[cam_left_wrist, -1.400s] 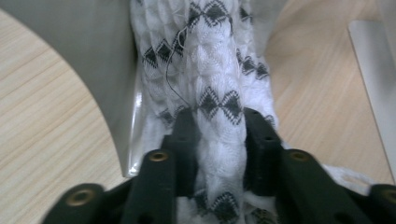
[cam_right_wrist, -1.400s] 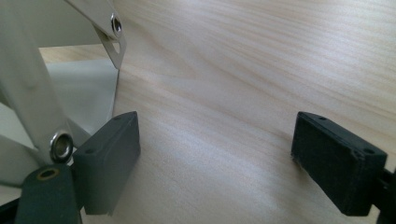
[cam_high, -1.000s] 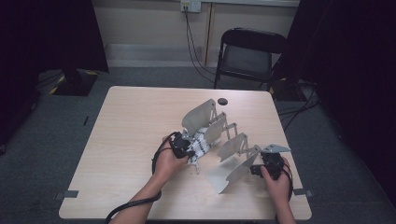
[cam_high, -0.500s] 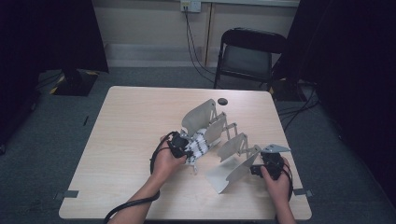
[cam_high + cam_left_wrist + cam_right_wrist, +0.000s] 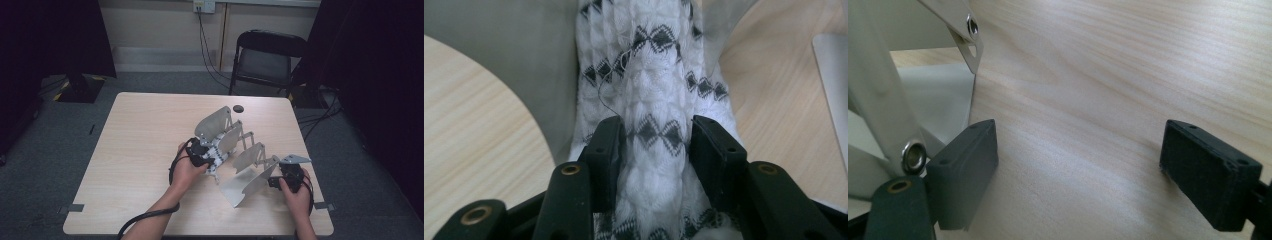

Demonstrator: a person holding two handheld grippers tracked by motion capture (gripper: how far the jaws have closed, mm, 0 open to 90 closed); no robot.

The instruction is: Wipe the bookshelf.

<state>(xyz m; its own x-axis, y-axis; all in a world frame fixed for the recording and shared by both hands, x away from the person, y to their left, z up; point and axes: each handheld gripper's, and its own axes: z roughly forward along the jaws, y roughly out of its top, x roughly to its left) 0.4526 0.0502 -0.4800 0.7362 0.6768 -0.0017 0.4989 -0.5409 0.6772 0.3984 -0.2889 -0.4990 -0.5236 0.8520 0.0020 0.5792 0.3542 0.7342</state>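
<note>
A metal rack of several grey plates on a scissor linkage stands mid-table. A white knitted cloth with black diamonds hangs between two of its plates. My left gripper is at the rack's near left side. In the left gripper view its jaws have just been opening and now flank a fold of the cloth loosely, with a grey plate behind. My right gripper is by the nearest plate, open wide over bare wood, its left pad beside a rack bar.
The wooden table has bare room left of the rack. A small black round object lies near the far edge. A black folding chair stands beyond the table, with cables running down the wall behind it.
</note>
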